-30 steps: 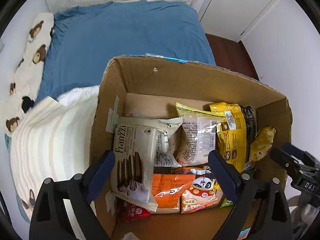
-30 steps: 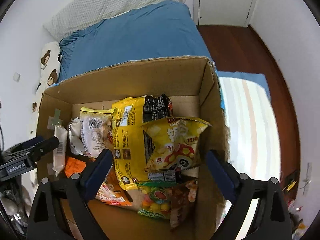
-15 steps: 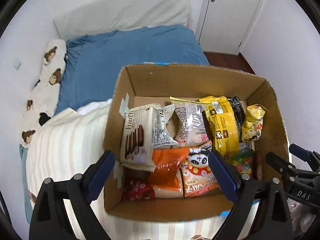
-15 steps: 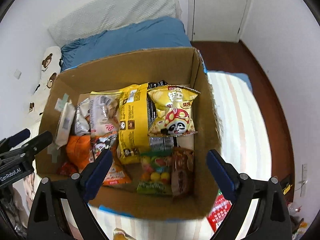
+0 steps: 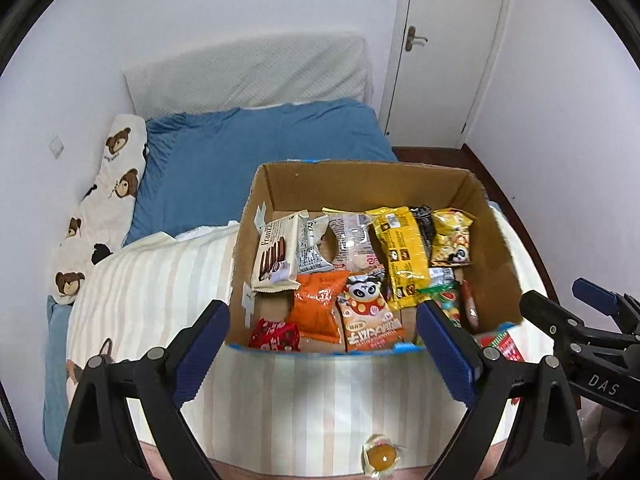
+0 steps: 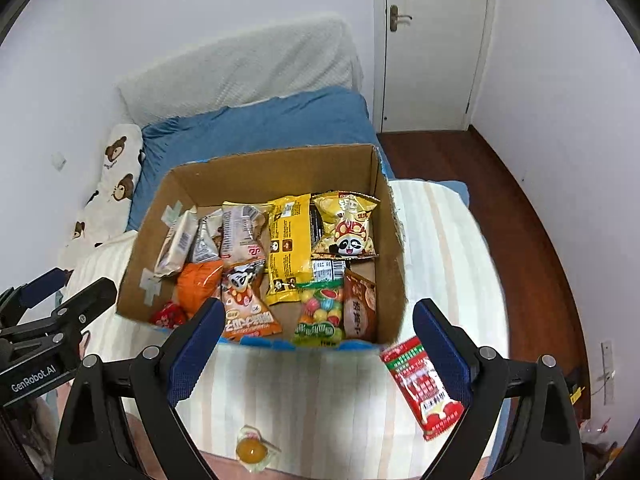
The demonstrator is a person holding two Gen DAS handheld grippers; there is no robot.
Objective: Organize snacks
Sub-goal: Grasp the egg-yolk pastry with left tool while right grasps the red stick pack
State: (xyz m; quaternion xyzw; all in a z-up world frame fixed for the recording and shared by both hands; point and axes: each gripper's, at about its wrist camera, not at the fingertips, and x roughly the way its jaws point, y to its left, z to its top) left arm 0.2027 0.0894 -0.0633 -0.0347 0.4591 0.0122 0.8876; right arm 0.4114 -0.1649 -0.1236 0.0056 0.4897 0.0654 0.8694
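"Franzzi" on the cream biscuit pack (image 5: 276,254); "DAS" and "GenRobot.AI" on the right gripper (image 5: 592,312) and left gripper (image 6: 48,296).

Black hand-held gripper (image 5: 324,354) frames, blue finger pads (image 5: 202,352), silver screws.

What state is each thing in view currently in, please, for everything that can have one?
Left gripper: open, empty.
Right gripper: open, empty.
Box: open-topped, on the bed, holding many packets.
Red packet: outside the box, flat on the striped blanket.
Yolk candy: wrapped, outside the box, on the blanket.
Door: closed.
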